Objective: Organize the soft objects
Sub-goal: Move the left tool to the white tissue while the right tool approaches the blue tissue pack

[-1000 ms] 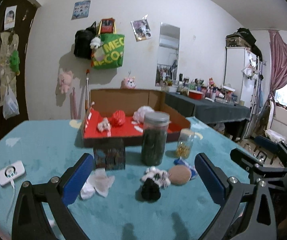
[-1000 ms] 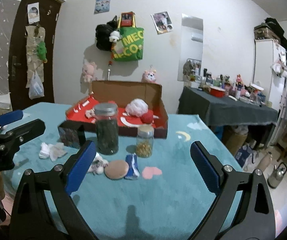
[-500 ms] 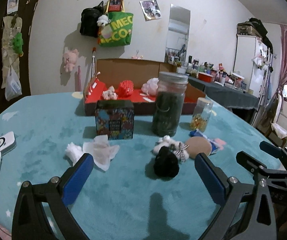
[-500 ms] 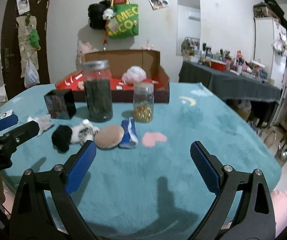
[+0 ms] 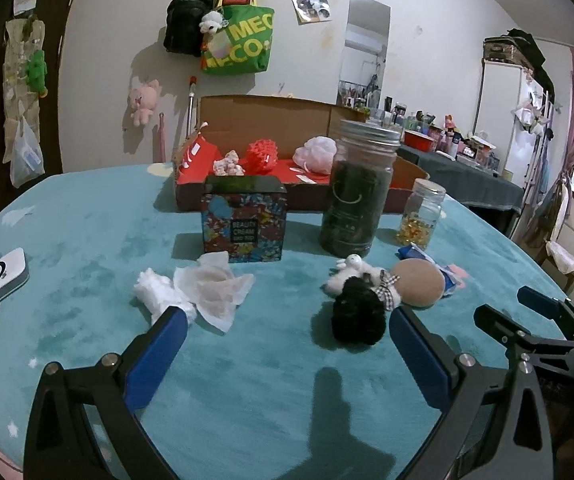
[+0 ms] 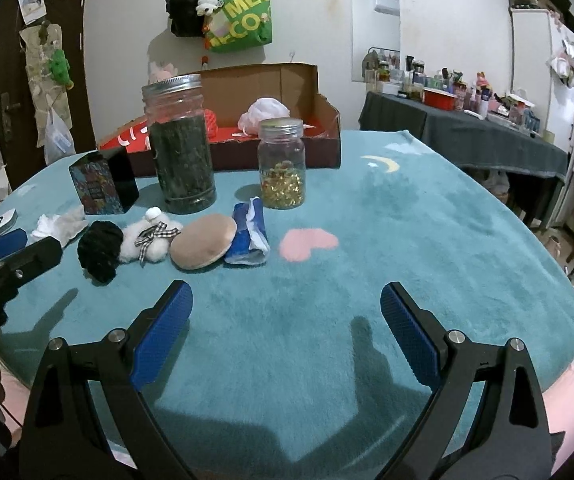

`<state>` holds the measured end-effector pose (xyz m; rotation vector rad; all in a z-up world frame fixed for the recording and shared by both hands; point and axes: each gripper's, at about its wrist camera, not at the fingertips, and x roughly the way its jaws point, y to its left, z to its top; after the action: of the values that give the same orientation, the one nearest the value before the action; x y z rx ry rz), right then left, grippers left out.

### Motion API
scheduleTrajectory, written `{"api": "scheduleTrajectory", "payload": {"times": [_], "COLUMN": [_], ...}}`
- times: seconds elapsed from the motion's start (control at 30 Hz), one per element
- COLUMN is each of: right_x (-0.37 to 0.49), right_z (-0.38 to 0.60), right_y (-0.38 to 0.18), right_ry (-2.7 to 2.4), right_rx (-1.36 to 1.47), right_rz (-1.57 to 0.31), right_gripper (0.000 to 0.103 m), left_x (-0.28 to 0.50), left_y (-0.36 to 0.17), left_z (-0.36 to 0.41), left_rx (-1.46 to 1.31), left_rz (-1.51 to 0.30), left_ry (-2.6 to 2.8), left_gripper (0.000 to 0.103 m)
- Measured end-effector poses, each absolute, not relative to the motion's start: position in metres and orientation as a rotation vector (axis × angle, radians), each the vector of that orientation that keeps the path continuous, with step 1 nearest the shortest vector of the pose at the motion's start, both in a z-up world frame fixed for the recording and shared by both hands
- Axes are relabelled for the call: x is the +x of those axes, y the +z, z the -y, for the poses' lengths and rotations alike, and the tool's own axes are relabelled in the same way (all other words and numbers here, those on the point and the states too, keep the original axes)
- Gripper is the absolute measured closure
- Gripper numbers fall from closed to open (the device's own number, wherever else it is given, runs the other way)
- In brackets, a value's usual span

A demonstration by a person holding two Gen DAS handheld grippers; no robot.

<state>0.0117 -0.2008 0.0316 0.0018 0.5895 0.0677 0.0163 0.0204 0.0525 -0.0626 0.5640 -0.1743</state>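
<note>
Both the left tool (image 5: 287, 320) and right tool (image 6: 286, 300) gape empty over bare teal surface (image 6: 407, 220). The cardboard box (image 5: 263, 120) holds soft balls; the tall jar (image 6: 179, 144) holds dark leaves.

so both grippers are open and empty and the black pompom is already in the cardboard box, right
Not quite: the black pompom still lies on the teal tablecloth, not in the cardboard box, as the left wrist view shows. The left gripper and right gripper are open and empty.
</note>
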Motion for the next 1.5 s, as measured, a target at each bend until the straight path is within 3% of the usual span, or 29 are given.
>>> {"api": "scheduleTrajectory", "payload": {"times": [0.53, 0.73, 1.07, 1.33, 1.5], "right_x": [0.047, 0.065, 0.096, 0.117, 0.128], "right_z": [0.21, 0.218, 0.223, 0.212, 0.21], "right_y": [0.045, 0.05, 0.048, 0.044, 0.043], "right_ry": [0.081, 0.086, 0.157, 0.217, 0.222], "right_rx": [0.013, -0.005, -0.002, 0.01, 0.017], "right_rz": [-0.653, -0.694, -0.777, -0.826, -0.852], "right_gripper": [0.006, 0.007, 0.007, 0.007, 0.018], "left_x": [0.053, 0.073, 0.088, 0.098, 0.101], "left_y": [0.064, 0.06, 0.058, 0.048, 0.045], "left_z": [-0.051, -0.052, -0.056, -0.066, -0.071], "left_rx": [-0.051, -0.001, 0.052, 0.081, 0.077], "left_rz": [-0.664, -0.735, -0.788, -0.847, -0.864], "left_ry": [-0.16, -0.182, -0.209, -0.215, -0.222], "left_gripper": [0.001, 0.01, 0.013, 0.022, 0.024]}}
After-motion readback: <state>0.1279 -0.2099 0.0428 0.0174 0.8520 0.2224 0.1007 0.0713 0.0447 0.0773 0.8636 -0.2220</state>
